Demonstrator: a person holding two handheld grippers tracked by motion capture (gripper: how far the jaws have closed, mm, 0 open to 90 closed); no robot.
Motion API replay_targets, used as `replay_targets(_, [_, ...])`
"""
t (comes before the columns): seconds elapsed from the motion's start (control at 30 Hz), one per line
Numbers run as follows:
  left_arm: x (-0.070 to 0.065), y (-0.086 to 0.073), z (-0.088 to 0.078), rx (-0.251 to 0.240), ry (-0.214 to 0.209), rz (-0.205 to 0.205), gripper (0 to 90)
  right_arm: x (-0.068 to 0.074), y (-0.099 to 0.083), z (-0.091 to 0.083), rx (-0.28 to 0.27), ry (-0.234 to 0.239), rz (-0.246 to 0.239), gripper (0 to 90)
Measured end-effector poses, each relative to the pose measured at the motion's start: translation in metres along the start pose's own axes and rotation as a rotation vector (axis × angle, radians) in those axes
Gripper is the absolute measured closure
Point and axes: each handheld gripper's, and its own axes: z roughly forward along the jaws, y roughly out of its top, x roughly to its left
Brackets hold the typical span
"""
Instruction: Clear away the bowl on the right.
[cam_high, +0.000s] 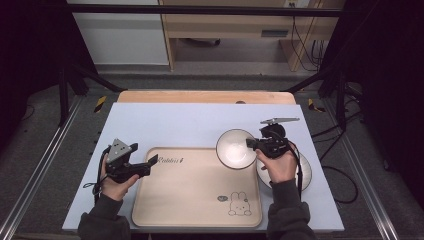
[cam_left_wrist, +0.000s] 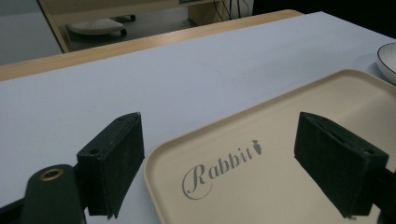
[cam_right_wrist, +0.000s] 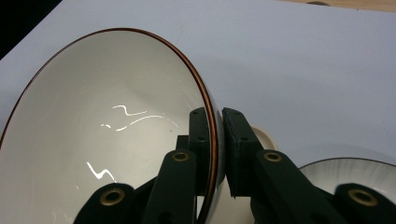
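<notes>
Lab recording bay: black frame rails (cam_high: 200, 10), floor cables (cam_high: 305, 47), blue-topped table (cam_high: 190, 120).

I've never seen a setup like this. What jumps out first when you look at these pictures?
The white bowl with a brown rim stands out: the right gripper pinches its rim, one jaw inside and one outside, at the far right corner of the tray. That beige tray, printed with "Rabbit" and a small bunny drawing, lies in the middle of the pale blue table. The left gripper sits open at the tray's near left corner.
</notes>
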Motion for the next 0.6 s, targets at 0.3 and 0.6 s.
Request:
replay_targets(0.3, [0.0, 0.001, -0.001, -0.003, -0.001, 0.002, 15.7, 0.016, 0.007, 0.017, 0.007, 0.033, -0.017, 83.0])
replay_targets(0.6, [0.0, 0.001, -0.001, -0.005, -0.001, 0.004, 15.7, 0.028, 0.01, 0.036, 0.023, 0.05, -0.02, 83.0])
